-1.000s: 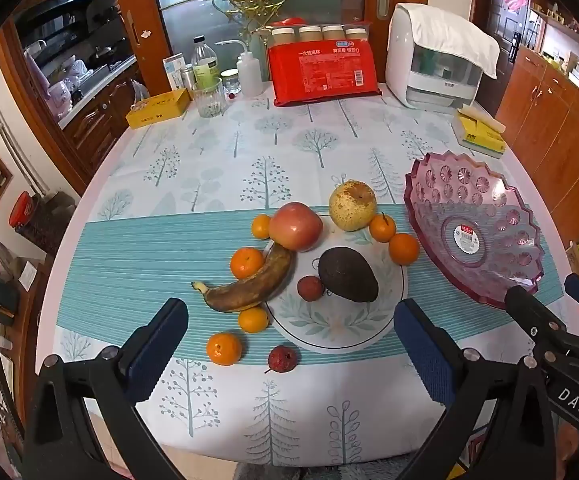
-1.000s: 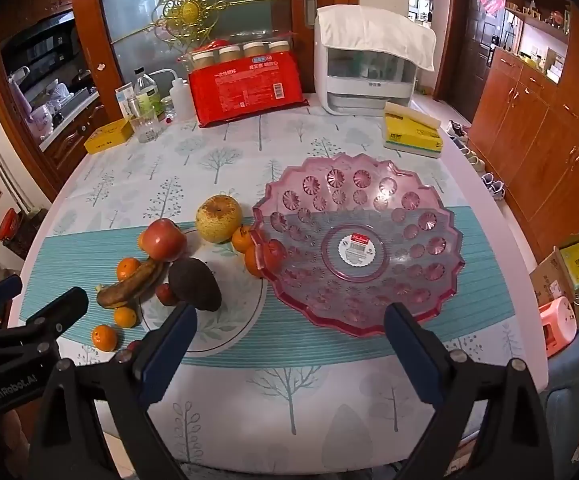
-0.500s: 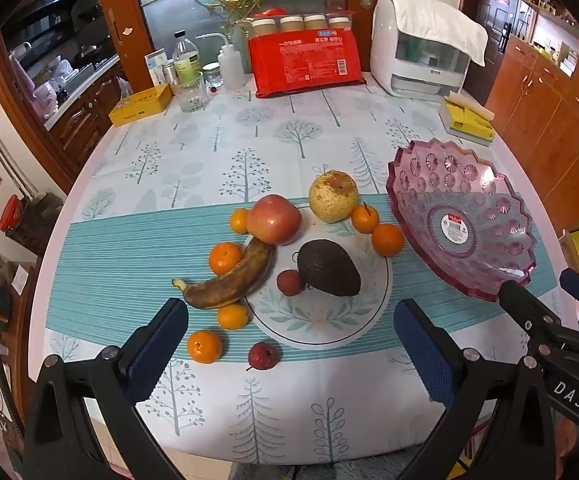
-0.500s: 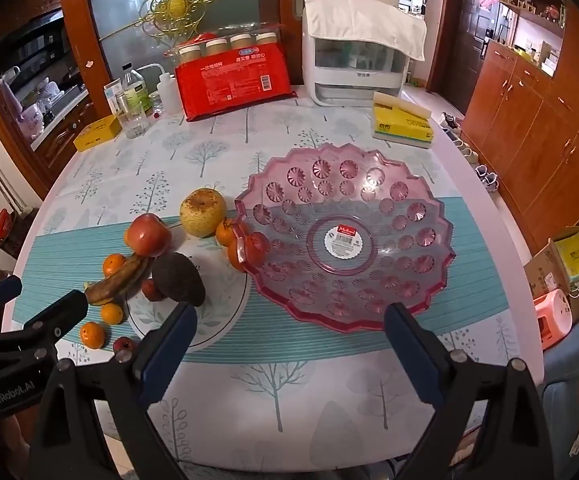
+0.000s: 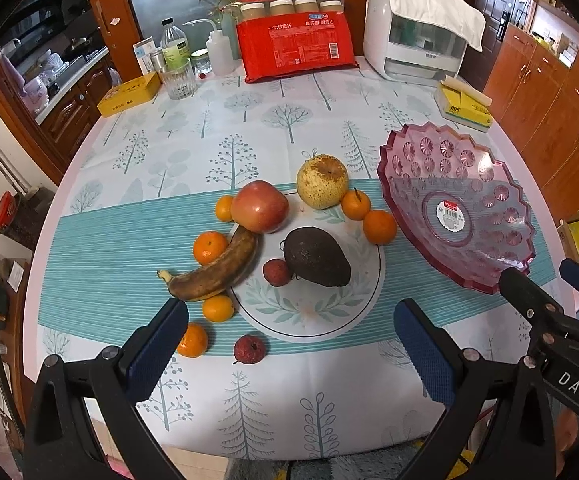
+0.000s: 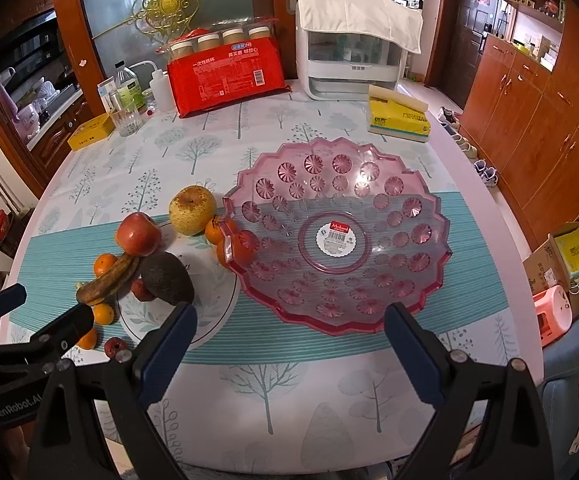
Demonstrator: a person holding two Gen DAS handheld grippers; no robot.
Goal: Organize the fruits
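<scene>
Fruit lies loose on the tablecloth: a red apple, a yellow pear, a dark avocado, a brown banana, several small oranges and two lychees. A pink glass bowl stands to their right, holding no fruit; it fills the middle of the right wrist view. My left gripper hovers open above the near table edge, short of the fruit. Open too, my right gripper hangs before the bowl's near rim. Neither holds anything.
At the back stand a red pack of paper cups, a white appliance under a cloth, bottles and a glass, a yellow tin and a yellow tissue pack. Wooden cabinets line the right.
Both grippers drew back and rose a little, then eased forward again; the fruit and bowl have not moved, and both grippers stayed open.
</scene>
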